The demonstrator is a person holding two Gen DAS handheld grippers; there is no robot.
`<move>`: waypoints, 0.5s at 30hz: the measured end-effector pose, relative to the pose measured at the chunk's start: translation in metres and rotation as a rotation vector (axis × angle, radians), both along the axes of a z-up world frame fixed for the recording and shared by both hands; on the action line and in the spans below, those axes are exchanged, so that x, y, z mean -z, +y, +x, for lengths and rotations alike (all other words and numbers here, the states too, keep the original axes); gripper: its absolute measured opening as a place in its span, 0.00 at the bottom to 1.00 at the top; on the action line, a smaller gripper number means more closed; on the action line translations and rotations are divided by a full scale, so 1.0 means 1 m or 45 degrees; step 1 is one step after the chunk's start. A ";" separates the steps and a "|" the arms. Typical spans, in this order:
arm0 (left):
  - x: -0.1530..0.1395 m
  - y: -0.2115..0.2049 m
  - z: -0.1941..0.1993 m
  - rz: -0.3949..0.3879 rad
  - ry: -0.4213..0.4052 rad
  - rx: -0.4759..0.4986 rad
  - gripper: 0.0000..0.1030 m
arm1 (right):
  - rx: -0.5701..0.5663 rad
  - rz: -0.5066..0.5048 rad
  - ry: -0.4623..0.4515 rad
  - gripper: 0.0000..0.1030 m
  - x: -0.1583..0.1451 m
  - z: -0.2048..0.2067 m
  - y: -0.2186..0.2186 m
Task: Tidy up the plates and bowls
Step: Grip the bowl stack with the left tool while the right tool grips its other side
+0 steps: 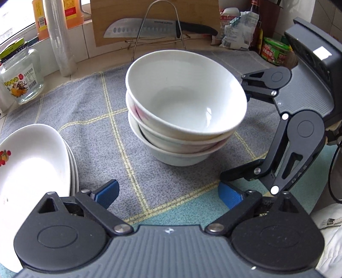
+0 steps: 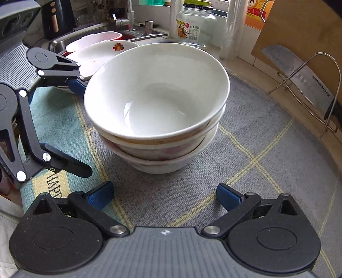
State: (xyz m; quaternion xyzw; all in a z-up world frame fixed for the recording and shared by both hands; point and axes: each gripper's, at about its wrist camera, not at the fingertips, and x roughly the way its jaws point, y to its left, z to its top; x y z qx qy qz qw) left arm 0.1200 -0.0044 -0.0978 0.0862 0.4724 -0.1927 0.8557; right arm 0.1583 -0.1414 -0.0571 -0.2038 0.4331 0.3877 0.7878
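Observation:
Three white bowls [image 1: 186,107] [image 2: 156,102] stand nested in a stack on the grey checked mat [image 1: 92,119] [image 2: 256,136]. A stack of white plates [image 1: 27,171] [image 2: 102,53], the top one with a red fruit print, lies left of the bowls. My left gripper [image 1: 168,193] [image 2: 83,128] is open just short of the bowl stack, with only mat between its blue pads [image 1: 106,192]. My right gripper [image 2: 164,194] [image 1: 237,132] is also open, on the stack's other side. One fingertip of each sits close to the top bowl's rim; I cannot tell whether either touches it.
A knife [image 1: 149,27] rests on a wire rack [image 2: 310,85] against a wooden board [image 1: 192,10] behind the mat. A glass jar [image 1: 19,72] [image 2: 196,25], a column of clear cups [image 1: 59,38] and bottles line the back. A sink [image 2: 89,36] lies beyond the plates.

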 end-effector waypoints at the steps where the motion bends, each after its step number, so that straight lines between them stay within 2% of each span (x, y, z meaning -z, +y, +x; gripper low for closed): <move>1: 0.002 -0.001 0.002 0.013 0.013 -0.005 0.94 | -0.025 0.009 -0.007 1.00 0.000 0.000 -0.002; 7: 0.007 -0.008 0.010 0.082 0.021 0.044 0.92 | -0.103 0.054 -0.039 1.00 0.001 -0.003 -0.009; 15: 0.008 -0.010 0.026 0.068 0.013 0.150 0.92 | -0.161 0.034 -0.019 1.00 -0.002 0.003 -0.008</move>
